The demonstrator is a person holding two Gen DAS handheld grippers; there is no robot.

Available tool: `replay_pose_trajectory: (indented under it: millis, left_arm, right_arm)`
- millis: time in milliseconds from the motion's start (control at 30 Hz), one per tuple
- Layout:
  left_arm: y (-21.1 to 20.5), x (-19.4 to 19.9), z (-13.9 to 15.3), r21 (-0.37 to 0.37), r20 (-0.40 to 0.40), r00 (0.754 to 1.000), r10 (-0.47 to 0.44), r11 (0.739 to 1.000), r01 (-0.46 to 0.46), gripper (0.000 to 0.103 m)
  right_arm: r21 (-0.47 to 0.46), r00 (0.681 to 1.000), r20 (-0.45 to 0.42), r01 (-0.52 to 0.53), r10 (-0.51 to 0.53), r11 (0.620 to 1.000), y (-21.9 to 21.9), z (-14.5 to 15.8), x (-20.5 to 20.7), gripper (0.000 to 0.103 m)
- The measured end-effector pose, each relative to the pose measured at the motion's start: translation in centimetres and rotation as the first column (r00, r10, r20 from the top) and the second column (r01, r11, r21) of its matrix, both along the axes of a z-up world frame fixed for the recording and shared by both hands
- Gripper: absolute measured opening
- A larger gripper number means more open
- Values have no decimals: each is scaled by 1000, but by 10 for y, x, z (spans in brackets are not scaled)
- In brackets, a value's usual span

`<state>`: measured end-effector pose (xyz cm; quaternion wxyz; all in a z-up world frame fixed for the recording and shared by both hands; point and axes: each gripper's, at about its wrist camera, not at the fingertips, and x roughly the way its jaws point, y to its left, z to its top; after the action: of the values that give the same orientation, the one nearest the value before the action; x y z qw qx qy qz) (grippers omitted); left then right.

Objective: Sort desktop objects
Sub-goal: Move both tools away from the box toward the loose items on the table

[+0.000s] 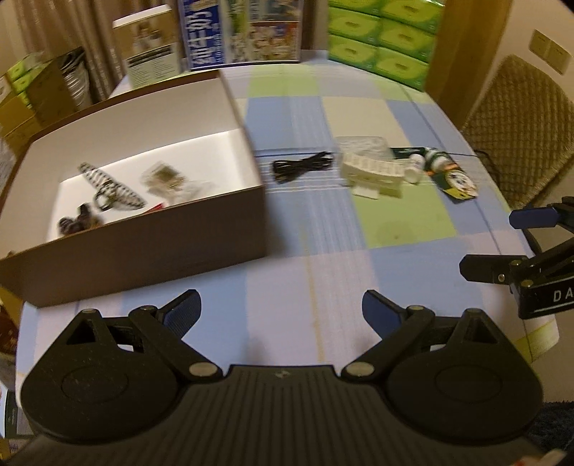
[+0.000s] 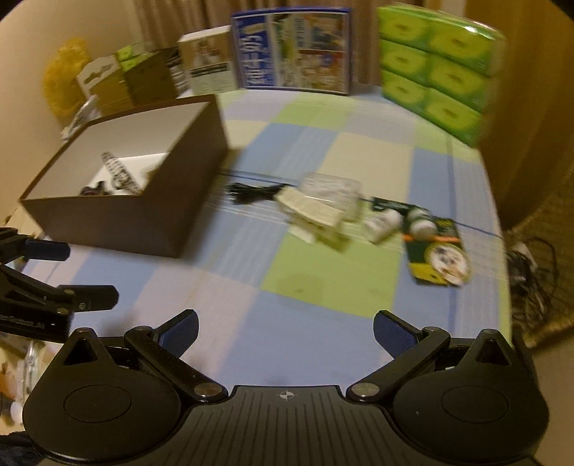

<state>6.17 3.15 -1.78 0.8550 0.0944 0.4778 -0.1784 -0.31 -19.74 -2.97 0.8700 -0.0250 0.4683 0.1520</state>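
Observation:
A brown cardboard box (image 1: 143, 243) with a white inside stands at the left on the checked tablecloth. It holds a zebra-striped item (image 1: 107, 186), a clear packet (image 1: 161, 177) and small dark pieces. To its right lie a coiled black cable (image 1: 301, 166), a white carton (image 1: 373, 172) against a clear plastic case, and a green card (image 1: 455, 179) with white balls. My left gripper (image 1: 281, 310) hangs open and empty over the near cloth. My right gripper (image 2: 287, 328) is open and empty too, near the front edge; the cable (image 2: 254, 191), carton (image 2: 315, 218) and card (image 2: 437, 258) lie ahead of it.
Green tissue packs (image 1: 384, 36), a blue printed box (image 1: 244, 32) and a white carton (image 1: 150, 46) line the back of the table. A woven chair (image 1: 520, 118) stands at the right, with tangled cords (image 2: 531, 265) beside the table edge. More cartons are stacked at the left.

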Motion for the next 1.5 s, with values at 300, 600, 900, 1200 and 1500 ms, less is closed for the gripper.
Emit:
replay_pose_trajectory:
  millis: [300,600,900,1200,1500]
  left_arm:
    - [-52,6,-6,-13,2,996,-90,996,90,95]
    - [-89,22,-15,-13,2,992,-128,992,128,95]
    - [-112,39,-23,-23,4,990,-144,989,144,95]
    - [-125,63,-34,-19,13,990,-144,989,144,95]
    - [-145,92,-48,-12,20,986,-166,986,166,95]
  right_arm:
    - [-13,996,0,94,-94,995,-49,-6,2,101]
    - [-7,991,-1,132,-132,991,-77,-11,13,101]
    - [8,988,-8,153,-153,988,-95,-18,33,101]
    - [17,988,-14,151,-151,988,-102,-28,58,101]
    - [4,987,-14,161,-161,987,-111,-43,93,101]
